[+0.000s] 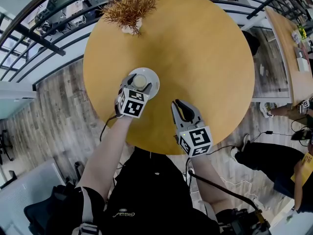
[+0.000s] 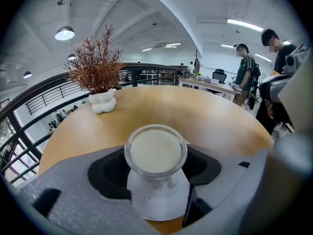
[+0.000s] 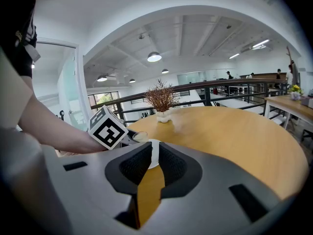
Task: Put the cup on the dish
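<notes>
A small glass cup [image 1: 140, 81] holding a pale liquid stands upright on a white dish [image 1: 153, 74] near the left edge of the round wooden table [image 1: 205, 58]. My left gripper [image 1: 139, 84] reaches around the cup, jaws spread wide, one on each side and not pressing it. In the left gripper view the cup [image 2: 155, 151] rests on the dish [image 2: 159, 202] between the dark pads [image 2: 110, 173]. My right gripper [image 1: 180, 105] hovers over the table's near edge to the right of the dish, shut with nothing in it. From there the dish [image 3: 154, 153] shows past its tips.
A dried plant in a white pot [image 1: 129, 9] stands at the table's far edge. A railing [image 1: 44, 38] curves behind the table. People [image 2: 244, 72] stand by another table to the right, and a person [image 1: 274, 165] is low on the right.
</notes>
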Demonstrator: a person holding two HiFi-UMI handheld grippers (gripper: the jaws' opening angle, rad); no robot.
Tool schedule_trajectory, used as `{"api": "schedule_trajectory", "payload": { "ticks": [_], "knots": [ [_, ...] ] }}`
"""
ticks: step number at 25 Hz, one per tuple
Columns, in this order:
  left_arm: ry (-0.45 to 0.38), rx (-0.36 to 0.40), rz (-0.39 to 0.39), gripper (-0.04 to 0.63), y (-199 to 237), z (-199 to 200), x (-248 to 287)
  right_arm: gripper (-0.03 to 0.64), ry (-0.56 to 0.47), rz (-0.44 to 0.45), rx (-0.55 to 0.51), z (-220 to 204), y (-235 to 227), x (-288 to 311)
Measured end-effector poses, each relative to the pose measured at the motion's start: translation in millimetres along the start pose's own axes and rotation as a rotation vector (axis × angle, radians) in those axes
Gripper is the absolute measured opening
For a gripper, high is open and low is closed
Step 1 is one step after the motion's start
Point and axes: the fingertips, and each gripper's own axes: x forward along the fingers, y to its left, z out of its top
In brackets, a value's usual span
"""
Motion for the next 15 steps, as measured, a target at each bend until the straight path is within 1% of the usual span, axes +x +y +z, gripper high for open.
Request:
{"api": "schedule_trajectory", "payload": {
  "ticks": [8,15],
  "knots": [
    [0.004,-0.003,-0.001,0.298,-1,-4,-5,0.030,0.001,0.005,-0.008,0,3,-1],
    [-0.017,-0.006,-0.002,0.298,-2,3,-13,0.031,-0.006,0.004,-0.019,4,8,-5]
  ]
}}
